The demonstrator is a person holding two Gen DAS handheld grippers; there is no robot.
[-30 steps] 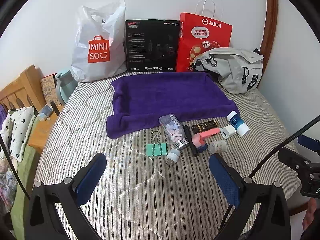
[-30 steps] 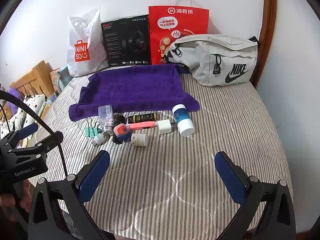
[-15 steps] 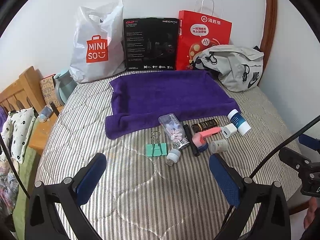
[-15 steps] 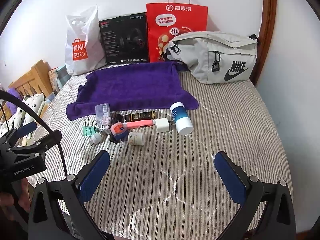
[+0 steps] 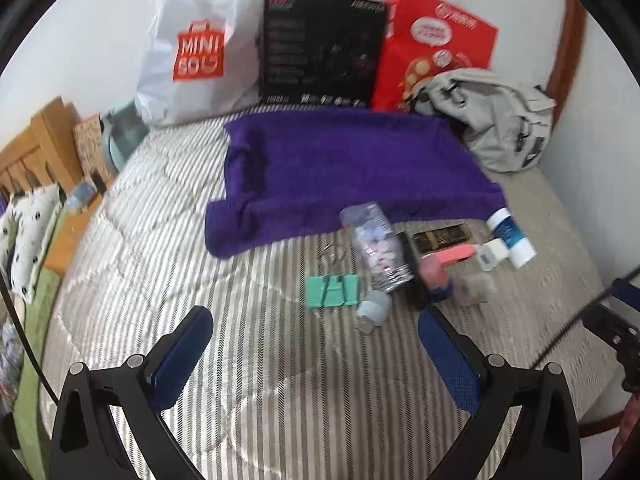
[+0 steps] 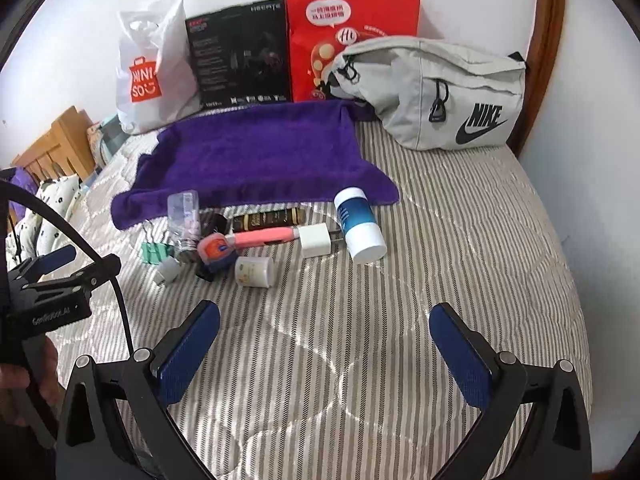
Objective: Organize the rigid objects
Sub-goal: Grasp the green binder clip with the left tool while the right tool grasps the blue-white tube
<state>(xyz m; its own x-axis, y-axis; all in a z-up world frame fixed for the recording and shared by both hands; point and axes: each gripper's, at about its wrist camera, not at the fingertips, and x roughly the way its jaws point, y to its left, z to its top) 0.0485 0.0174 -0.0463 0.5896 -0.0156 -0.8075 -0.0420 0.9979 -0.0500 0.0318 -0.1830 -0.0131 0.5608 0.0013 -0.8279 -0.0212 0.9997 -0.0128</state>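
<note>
A purple towel [image 6: 256, 156] lies spread on the striped bed. Along its near edge sits a cluster: a green binder clip [image 5: 333, 290], a clear bottle of pills [image 5: 378, 246], a small grey cap piece [image 5: 373, 309], a dark flat tube [image 6: 269, 219], a pink-handled tool [image 6: 256, 238], a white charger cube [image 6: 315, 240], a small cream jar [image 6: 254, 271] and a blue-and-white bottle [image 6: 358, 224]. My left gripper [image 5: 316, 354] is open, just short of the binder clip. My right gripper [image 6: 326, 350] is open over bare bedding, nearer than the jar.
Against the back wall stand a white Miniso bag [image 5: 196, 44], a black box [image 5: 322, 50] and a red paper bag [image 6: 352, 36]. A grey Nike waist bag [image 6: 436, 92] lies at the back right. A wooden headboard [image 5: 36, 148] and pillows are on the left.
Both grippers have moved forward toward the cluster; the left view has advanced most and is blurred. Nothing has been taken hold of.
</note>
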